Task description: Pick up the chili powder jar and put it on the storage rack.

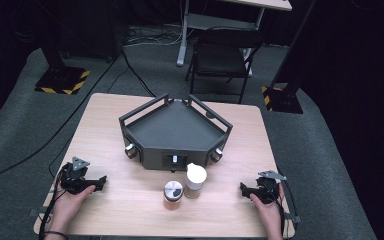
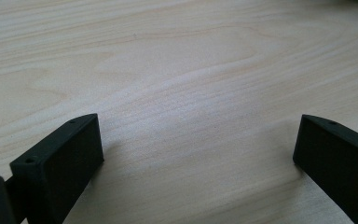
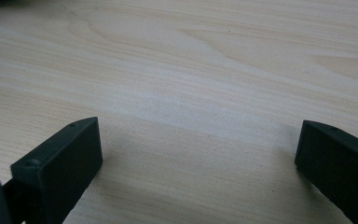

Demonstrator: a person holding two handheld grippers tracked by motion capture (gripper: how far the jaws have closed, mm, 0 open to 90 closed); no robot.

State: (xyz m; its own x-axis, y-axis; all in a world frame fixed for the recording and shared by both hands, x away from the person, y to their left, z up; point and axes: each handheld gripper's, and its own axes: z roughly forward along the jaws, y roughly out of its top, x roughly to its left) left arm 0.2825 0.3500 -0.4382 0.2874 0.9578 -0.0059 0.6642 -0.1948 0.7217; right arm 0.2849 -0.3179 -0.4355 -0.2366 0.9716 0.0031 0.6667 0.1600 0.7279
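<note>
Both the left gripper (image 1: 101, 182) and right gripper (image 1: 242, 188) rest wide open, empty. Between them stand two small jars (image 1: 173, 194), probably light, rigid and smooth; grip around the body, below the lid.

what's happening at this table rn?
Nothing is gripped yet. A person rests the left gripper and right gripper on the wooden table, both with jaws wide open over bare wood. Between them stand two small jars, one with a silver lid and one with a white lid, in front of a dark angular tray.
</note>
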